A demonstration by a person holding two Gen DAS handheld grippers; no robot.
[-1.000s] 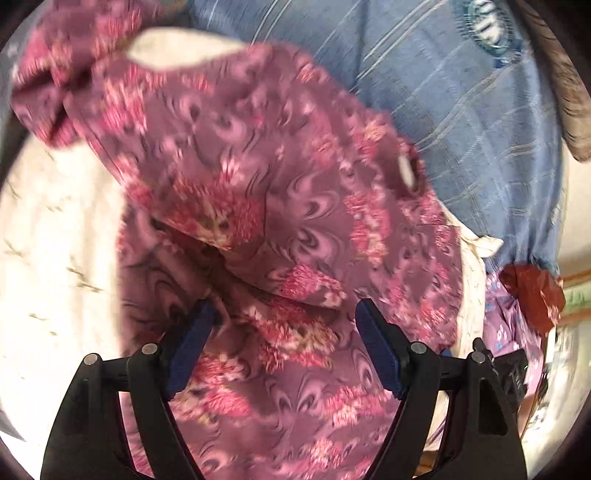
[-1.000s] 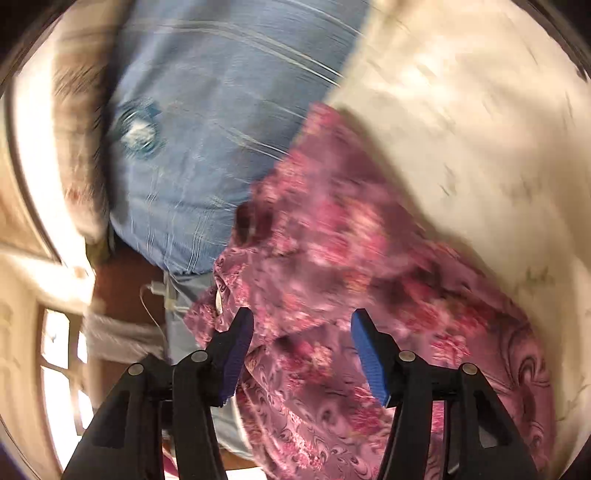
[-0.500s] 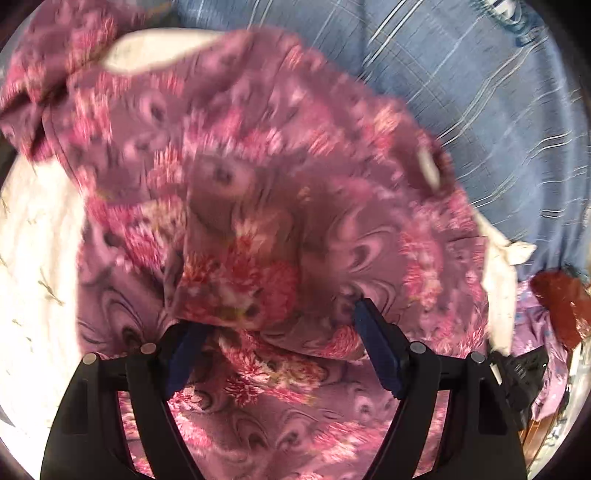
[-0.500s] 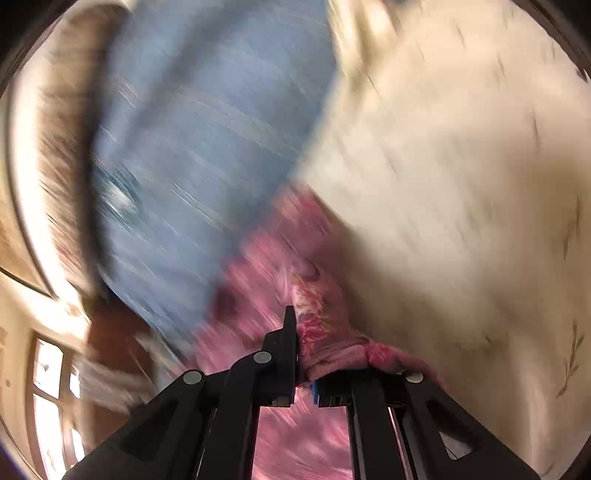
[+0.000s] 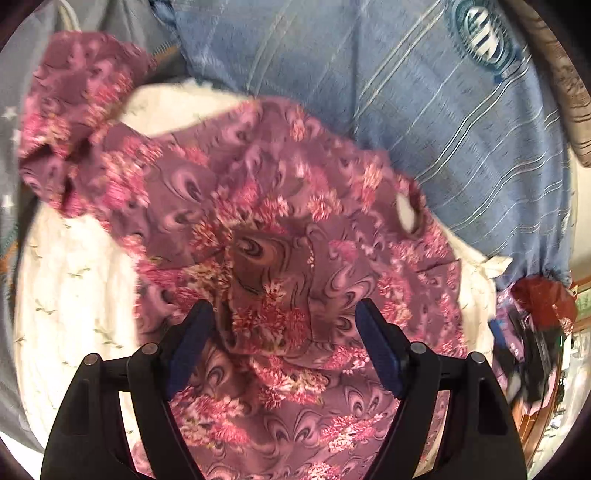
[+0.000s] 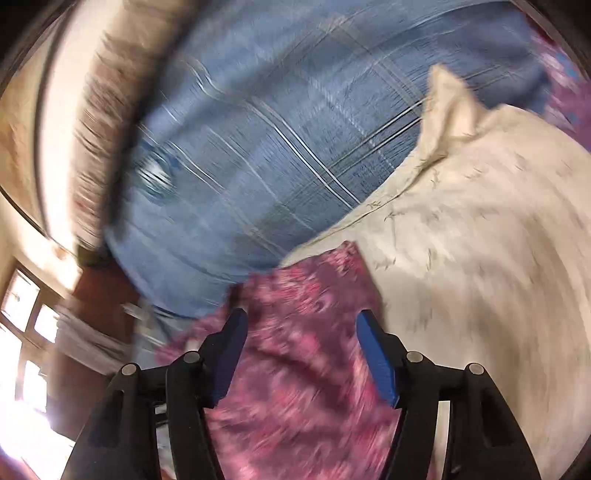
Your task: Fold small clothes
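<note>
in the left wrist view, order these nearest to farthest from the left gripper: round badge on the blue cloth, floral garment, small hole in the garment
1. floral garment: directly below and between the fingers of the left gripper.
2. small hole: in the garment, ahead and to the right.
3. round badge: on the blue striped cloth, far upper right.

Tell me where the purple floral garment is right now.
The purple floral garment fills the middle of the left wrist view, spread on the cream cloth, its far edge against the blue striped fabric.
</note>
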